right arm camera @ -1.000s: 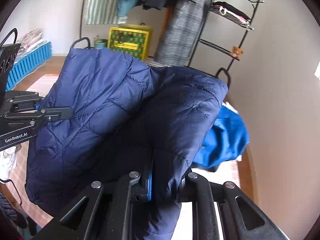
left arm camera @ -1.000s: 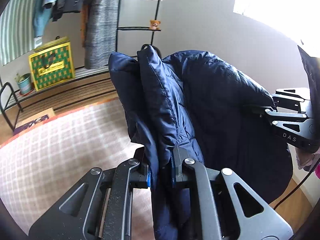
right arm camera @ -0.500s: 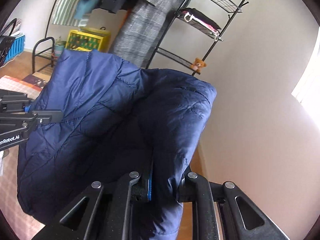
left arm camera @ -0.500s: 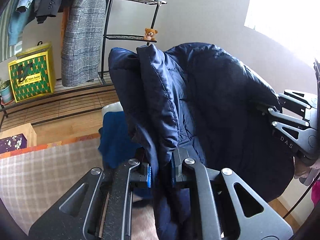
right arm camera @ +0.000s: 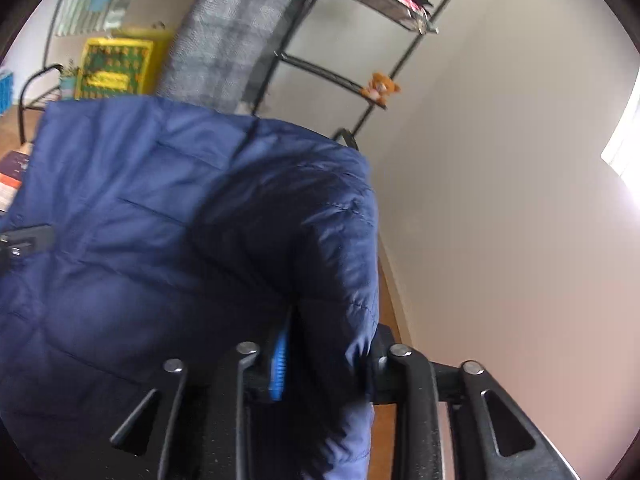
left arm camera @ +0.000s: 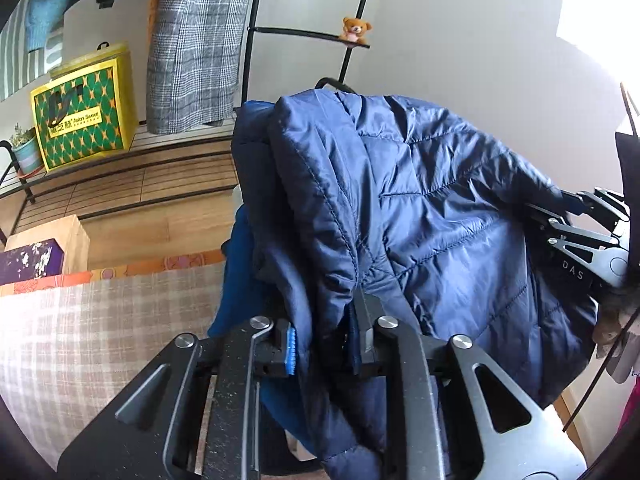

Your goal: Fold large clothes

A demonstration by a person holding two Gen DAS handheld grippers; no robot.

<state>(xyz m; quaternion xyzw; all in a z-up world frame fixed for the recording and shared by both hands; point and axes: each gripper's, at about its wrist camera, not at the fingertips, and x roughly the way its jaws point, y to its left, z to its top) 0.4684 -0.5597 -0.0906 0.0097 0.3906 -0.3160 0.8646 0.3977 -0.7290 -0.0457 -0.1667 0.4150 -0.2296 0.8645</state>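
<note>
A navy quilted puffer jacket [left arm camera: 420, 200] hangs folded in the air between my two grippers. My left gripper [left arm camera: 324, 340] is shut on one bunched edge of it, with fabric spilling over both fingers. My right gripper [right arm camera: 324, 364] is shut on the opposite edge of the jacket [right arm camera: 160, 240]; it also shows at the right edge of the left wrist view [left arm camera: 576, 240]. The right wrist view is motion-blurred. A brighter blue garment [left arm camera: 236, 276] lies below and behind the jacket.
A checked pink blanket [left arm camera: 100, 332] covers the surface below. A black metal rack [left arm camera: 352, 40] holds a small teddy bear [left arm camera: 354, 28] and a hanging grey plaid coat [left arm camera: 196, 40]. A yellow-green bag [left arm camera: 80, 108] stands on a low shelf. The wall is close on the right.
Both grippers have swung right with the jacket, toward the rack and wall. The bright blue garment has come into the left wrist view below the jacket. Both grips are unchanged.
</note>
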